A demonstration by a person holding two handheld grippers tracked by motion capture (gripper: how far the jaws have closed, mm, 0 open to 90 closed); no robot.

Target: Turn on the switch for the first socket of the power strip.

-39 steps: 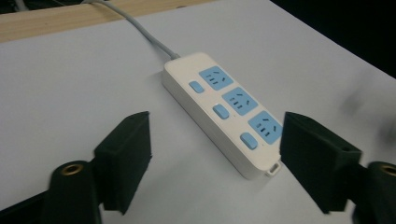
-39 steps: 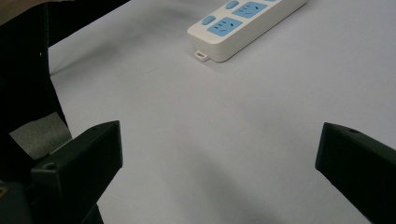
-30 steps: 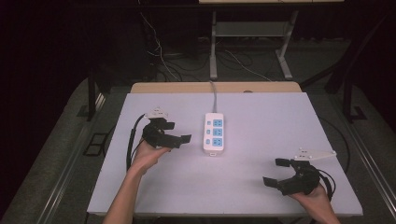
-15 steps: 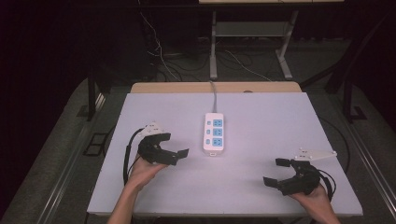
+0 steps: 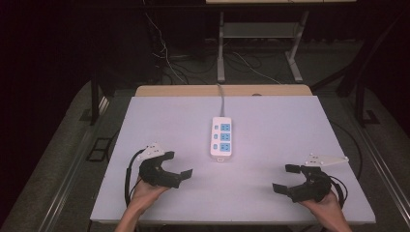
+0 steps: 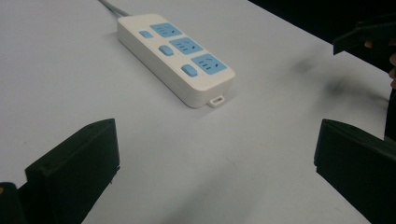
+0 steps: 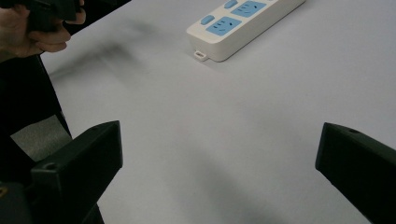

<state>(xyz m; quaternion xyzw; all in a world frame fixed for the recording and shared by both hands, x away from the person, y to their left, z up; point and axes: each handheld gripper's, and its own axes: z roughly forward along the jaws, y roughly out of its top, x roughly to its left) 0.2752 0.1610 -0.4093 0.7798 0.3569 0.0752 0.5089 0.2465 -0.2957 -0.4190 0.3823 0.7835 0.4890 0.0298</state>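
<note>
The power strip (image 5: 222,137) lies untouched mid-worktop (image 5: 270,193), nothing plugged in (sockets bare). Left tool (image 5: 176,169) and right tool (image 5: 286,179) both gape wide, empty; any handling seems not yet begun.

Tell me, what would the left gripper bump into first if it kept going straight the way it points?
Probably the power strip: it lies ahead of the open left gripper, slightly left of centre, with bare table between. Depth is unclear.

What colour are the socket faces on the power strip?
Light blue, on a white power strip; the left gripper view shows it best.
</note>
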